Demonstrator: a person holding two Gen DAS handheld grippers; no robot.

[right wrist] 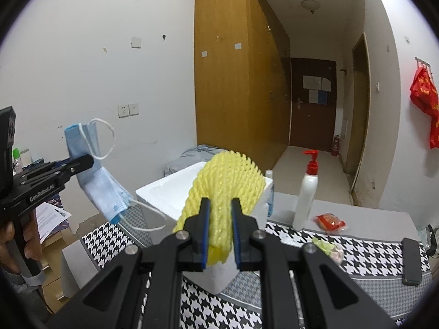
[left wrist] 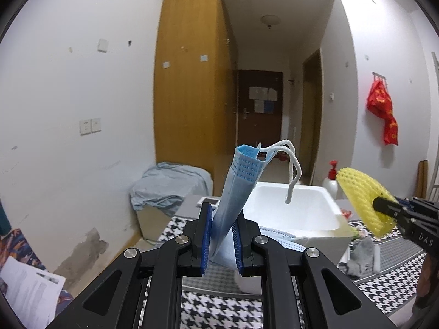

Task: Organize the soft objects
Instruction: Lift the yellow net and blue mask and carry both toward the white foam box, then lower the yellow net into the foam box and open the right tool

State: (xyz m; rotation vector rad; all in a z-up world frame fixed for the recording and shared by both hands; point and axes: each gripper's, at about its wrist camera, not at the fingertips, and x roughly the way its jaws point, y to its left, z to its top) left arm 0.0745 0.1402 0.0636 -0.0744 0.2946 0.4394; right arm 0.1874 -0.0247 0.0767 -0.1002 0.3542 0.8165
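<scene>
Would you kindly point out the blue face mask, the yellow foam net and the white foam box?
blue face mask (left wrist: 233, 192), left wrist view, on its folded body.
yellow foam net (right wrist: 227, 183), right wrist view, on its mesh middle.
white foam box (left wrist: 301, 216), left wrist view, on its inner wall.

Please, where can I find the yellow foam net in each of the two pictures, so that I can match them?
Left wrist view: the yellow foam net is at the right edge, shut in the right gripper.
Right wrist view: the net is at the centre, between that gripper's own fingers, in front of the white foam box.
Shared landmark: the white foam box; also the red-pump bottle.
</scene>
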